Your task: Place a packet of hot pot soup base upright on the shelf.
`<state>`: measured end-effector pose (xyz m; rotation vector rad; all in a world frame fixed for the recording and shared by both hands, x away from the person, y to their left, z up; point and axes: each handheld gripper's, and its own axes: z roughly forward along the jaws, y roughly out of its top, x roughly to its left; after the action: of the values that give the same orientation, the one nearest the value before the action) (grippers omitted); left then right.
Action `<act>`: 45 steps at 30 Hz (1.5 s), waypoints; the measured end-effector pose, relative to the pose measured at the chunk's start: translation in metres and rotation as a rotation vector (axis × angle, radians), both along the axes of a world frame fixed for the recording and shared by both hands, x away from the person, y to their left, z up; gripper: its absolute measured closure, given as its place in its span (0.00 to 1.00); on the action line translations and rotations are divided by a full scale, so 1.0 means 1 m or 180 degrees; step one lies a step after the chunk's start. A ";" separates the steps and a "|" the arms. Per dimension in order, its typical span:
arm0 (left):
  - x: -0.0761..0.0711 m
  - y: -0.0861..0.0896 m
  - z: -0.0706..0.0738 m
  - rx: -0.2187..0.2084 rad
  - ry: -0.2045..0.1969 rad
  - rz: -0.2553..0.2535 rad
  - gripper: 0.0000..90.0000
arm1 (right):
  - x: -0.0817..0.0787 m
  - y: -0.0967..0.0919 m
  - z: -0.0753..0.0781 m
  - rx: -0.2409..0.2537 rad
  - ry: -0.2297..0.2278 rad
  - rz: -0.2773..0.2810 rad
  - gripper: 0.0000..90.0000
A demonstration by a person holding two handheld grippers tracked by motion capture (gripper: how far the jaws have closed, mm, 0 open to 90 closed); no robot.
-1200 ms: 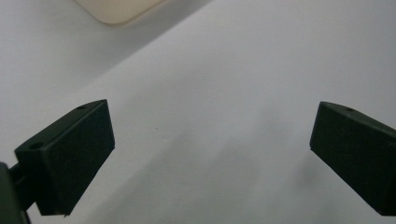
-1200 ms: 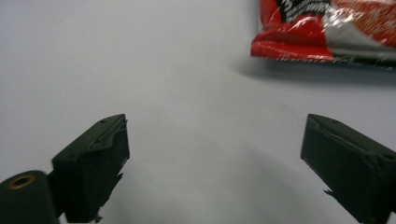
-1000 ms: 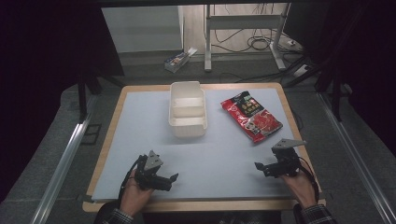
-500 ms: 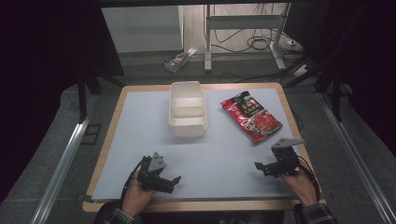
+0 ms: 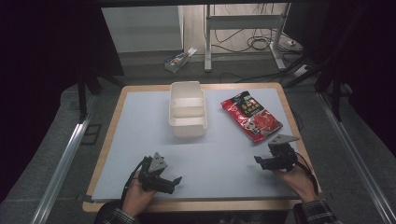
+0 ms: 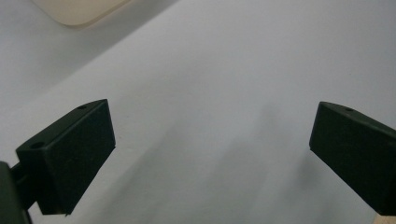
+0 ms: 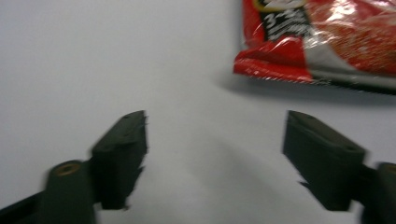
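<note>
A cream two-compartment container (image 5: 188,110) stands empty at the back middle of the pale mat (image 5: 140,135). Right of it lies a red snack bag (image 5: 251,116), flat on the mat. My left gripper (image 5: 172,183) rests near the front left edge, jaws pointing right, open with nothing between them. In the left gripper view the gripper (image 6: 212,126) faces bare mat, with a corner of the container (image 6: 74,9) at the top left. My right gripper (image 5: 259,162) sits at the front right, open, just in front of the bag. The right gripper view shows that gripper (image 7: 215,126) over bare mat, below the bag's (image 7: 322,37) near end.
The mat covers a wooden table (image 5: 116,108) with a narrow rim showing. Behind the table, on the floor, lie a small box (image 5: 177,59), desk legs and cables (image 5: 261,44). Metal rails (image 5: 60,158) run along both sides.
The left gripper has settled slightly toward the front edge. The right gripper stays in about the same spot; its view is a little blurred.
</note>
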<state>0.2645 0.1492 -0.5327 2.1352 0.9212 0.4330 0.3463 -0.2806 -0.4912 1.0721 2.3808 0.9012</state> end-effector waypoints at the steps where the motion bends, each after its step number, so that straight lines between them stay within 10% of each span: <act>1: 0.000 0.000 0.000 0.0000 0.0000 0.0000 0.00 | 0.000 0.000 0.000 0.0000 0.0000 0.0000 0.32; 6: 0.000 -0.002 0.000 0.0009 0.0006 -0.0024 0.00 | 0.008 -0.007 0.006 0.0158 0.0143 -0.0029 0.61; 14: -0.001 -0.005 -0.002 0.0087 0.0017 -0.0065 0.00 | 0.024 -0.006 0.011 -0.0031 0.0049 0.0131 0.94; 29: 0.000 -0.006 -0.003 0.0118 0.0027 -0.0057 0.01 | 0.082 -0.015 0.027 -0.0081 -0.0078 -0.0142 0.99; 45: 0.000 -0.008 -0.004 0.0165 0.0050 -0.0086 0.01 | 0.163 -0.059 0.012 -0.0038 0.0029 -0.0924 0.98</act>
<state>0.2646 0.1410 -0.5369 2.1986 0.8978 0.4312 0.5092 -0.3391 -0.4788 1.3742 2.1587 0.7779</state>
